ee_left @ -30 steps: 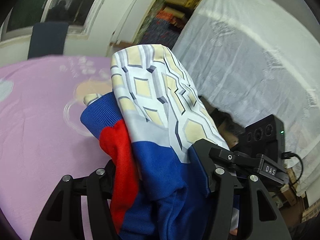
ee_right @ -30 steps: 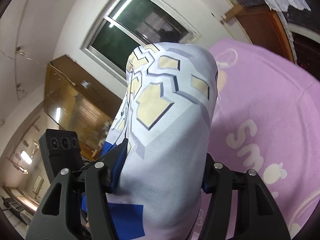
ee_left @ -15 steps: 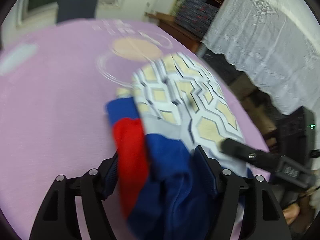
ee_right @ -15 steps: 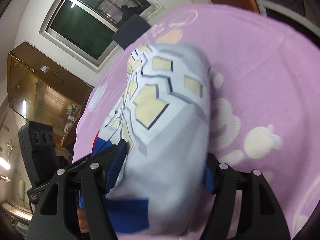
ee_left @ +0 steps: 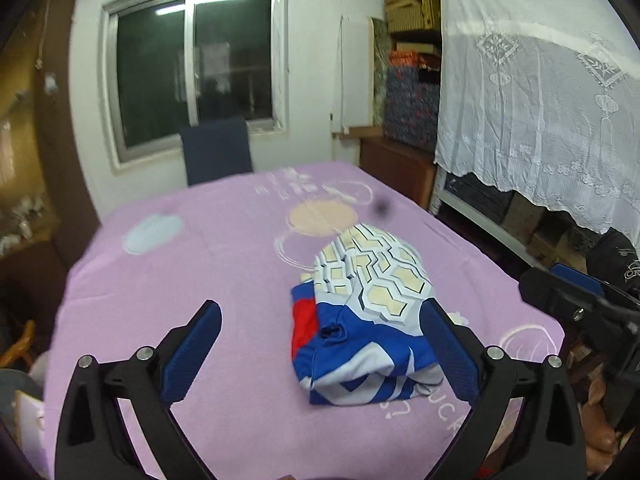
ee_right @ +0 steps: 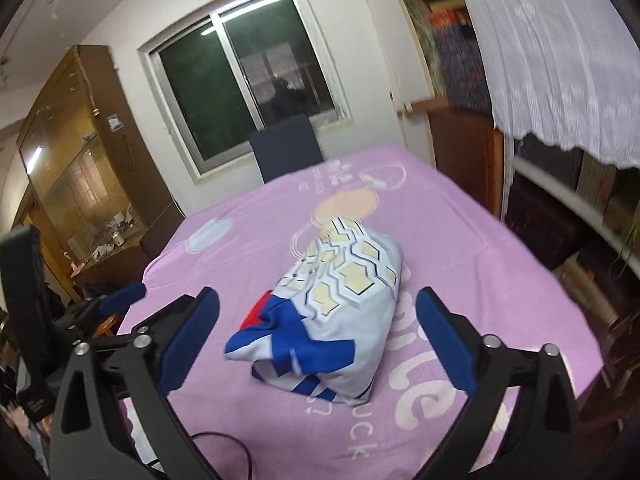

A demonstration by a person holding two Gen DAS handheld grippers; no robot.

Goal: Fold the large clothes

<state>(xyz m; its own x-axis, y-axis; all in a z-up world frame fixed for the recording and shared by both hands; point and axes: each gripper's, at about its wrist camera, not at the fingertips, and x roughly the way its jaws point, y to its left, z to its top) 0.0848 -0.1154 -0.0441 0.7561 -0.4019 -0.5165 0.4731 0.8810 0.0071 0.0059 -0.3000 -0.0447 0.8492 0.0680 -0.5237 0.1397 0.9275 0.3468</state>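
The folded garment [ee_left: 372, 300], white with yellow hexagons and blue and red parts, lies as a bundle on the purple tablecloth [ee_left: 200, 264]. My left gripper [ee_left: 320, 308] hovers behind and above it; its jaws are opening wide, and no pad touches the cloth. In the right wrist view the same garment [ee_right: 340, 300] lies ahead of my right gripper [ee_right: 317, 296]. Its jaws are opening too, well clear of the bundle on both sides. Neither gripper holds anything.
A dark blue chair [ee_left: 216, 152] stands at the table's far edge under a window [ee_left: 196, 60]. A wooden cabinet [ee_right: 80, 160] is at the left, and lace-curtained shelves [ee_left: 540, 100] at the right. A black cable [ee_right: 224, 440] lies near the front edge.
Both grippers were shut on the lifted garment. They have let it go, spread wide and drawn back and up. The garment now rests on the table.
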